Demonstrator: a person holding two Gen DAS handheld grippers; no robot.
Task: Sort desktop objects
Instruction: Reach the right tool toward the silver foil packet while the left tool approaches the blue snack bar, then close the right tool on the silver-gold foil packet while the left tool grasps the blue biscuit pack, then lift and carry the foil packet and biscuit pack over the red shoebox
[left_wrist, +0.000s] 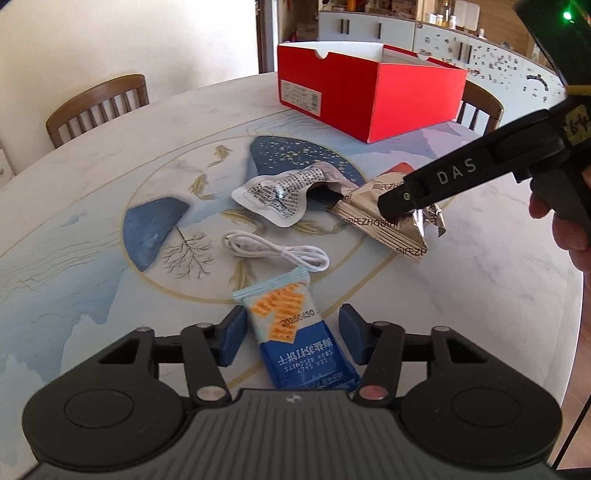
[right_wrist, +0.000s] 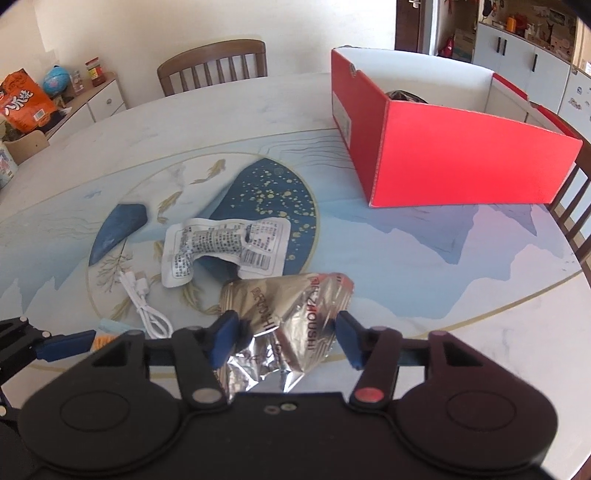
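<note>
The left gripper (left_wrist: 291, 334) straddles a sealed blue-and-white soda biscuit packet (left_wrist: 295, 332) near the counter's near edge. Its blue jaws are spread: the left pad looks to be at the packet's side, while a gap shows at the right one, so nothing is pinched yet. The packet is light, and the film is slick and puffed with air over brittle biscuits. In my judgement it is best taken across its narrow width at mid-length, squeezed gently, since a hard clamp could crack the contents and a hold on the crimped end could slip.

The right gripper (right_wrist: 286, 338) has its jaws either side of a crumpled silver foil wrapper (right_wrist: 291, 325) toward the middle of the round patterned counter (left_wrist: 110, 155). The left pad touches the foil and the right sits at its edge; I cannot tell if it is truly clamped. The foil is nearly weightless and collapses under pressure, so a bite on the bunched part should hold best.

Farther out lie a coiled white charging cable (left_wrist: 280, 253) and an empty white printed pouch (left_wrist: 275, 194). An open red cardboard box (left_wrist: 369, 88) stands near the far edge.
</note>
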